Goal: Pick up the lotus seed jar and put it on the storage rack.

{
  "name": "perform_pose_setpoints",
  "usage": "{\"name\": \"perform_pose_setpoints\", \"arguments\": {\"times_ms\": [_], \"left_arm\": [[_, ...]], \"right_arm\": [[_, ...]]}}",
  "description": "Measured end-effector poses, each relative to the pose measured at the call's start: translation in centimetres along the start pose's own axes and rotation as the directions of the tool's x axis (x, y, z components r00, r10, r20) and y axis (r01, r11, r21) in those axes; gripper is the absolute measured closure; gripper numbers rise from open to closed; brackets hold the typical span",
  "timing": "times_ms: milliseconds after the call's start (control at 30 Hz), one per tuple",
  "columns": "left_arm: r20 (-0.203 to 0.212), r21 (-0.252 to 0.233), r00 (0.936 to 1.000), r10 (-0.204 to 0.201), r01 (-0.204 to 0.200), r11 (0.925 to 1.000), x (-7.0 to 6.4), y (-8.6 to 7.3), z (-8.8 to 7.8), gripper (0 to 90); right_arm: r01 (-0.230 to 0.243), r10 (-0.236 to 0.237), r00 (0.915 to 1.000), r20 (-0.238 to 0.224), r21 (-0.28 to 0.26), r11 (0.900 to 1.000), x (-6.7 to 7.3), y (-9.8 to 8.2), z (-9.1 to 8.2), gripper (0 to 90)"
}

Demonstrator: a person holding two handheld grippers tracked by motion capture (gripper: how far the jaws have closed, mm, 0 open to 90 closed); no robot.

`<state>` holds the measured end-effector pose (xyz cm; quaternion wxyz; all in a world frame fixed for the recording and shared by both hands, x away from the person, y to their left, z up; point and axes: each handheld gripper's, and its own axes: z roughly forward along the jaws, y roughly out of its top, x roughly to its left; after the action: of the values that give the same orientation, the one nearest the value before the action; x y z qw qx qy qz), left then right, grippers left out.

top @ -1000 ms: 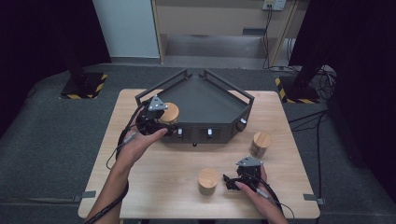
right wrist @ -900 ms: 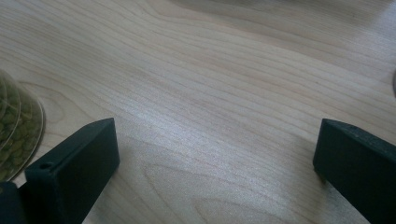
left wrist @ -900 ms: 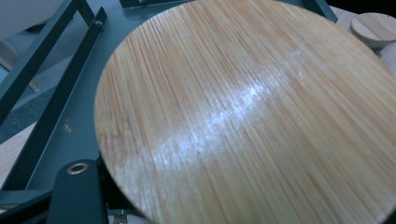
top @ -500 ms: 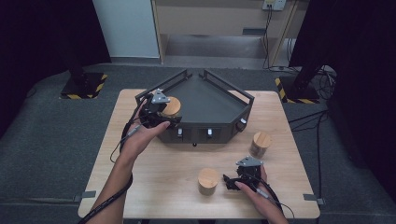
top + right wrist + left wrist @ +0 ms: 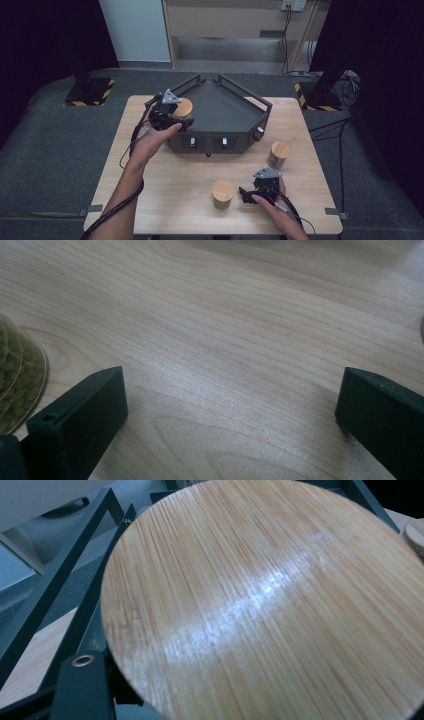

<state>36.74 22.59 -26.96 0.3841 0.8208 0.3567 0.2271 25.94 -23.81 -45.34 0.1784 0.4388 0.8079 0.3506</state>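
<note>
Bamboo-lidded jar (image 5: 183,107) clamped in left gripper (image 5: 172,116), over dark tray's (image 5: 250,131) left rim.
Right gripper (image 5: 246,193) on table (image 5: 165,200), jaws spread, nothing between.

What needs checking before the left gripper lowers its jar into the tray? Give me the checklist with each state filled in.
1. Left gripper shut on the bamboo-lidded jar: ok.
2. Jar past the near-left wall of the dark tray: cannot tell; the high view shows it at the tray's left corner, roughly over the rim.
3. Tray floor bare where the jar would land: ok.
4. Right gripper well away from the tray, jaws open over the table: ok.
5. Two other jars, front one and right one, standing on the table outside the tray: ok.
</note>
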Motion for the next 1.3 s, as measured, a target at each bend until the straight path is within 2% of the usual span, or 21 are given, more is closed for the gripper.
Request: {"name": "perform_pose_setpoints", "arguments": {"times_ms": [600,1067,1300], "left_arm": [[-0.018,0.0,0.9996,-0.022,0.022,0.9998,1.3,0.2,1.9,24.5],[-0.027,0.0,0.999,-0.035,0.035,0.9994,1.7,0.7,2.8,24.5],[-0.029,0.003,0.9983,-0.05,0.05,0.9987,2.0,0.3,3.4,24.6]], "right_arm": [[0.004,-0.004,1.0,-0.002,-0.001,1.0,-0.1,0.0,0.0,0.4],[0.005,-0.005,1.0,-0.002,-0.002,1.0,-0.1,0.0,0.0,0.4],[0.006,-0.006,1.0,-0.003,-0.002,1.0,-0.1,0.0,0.0,0.4]]}}
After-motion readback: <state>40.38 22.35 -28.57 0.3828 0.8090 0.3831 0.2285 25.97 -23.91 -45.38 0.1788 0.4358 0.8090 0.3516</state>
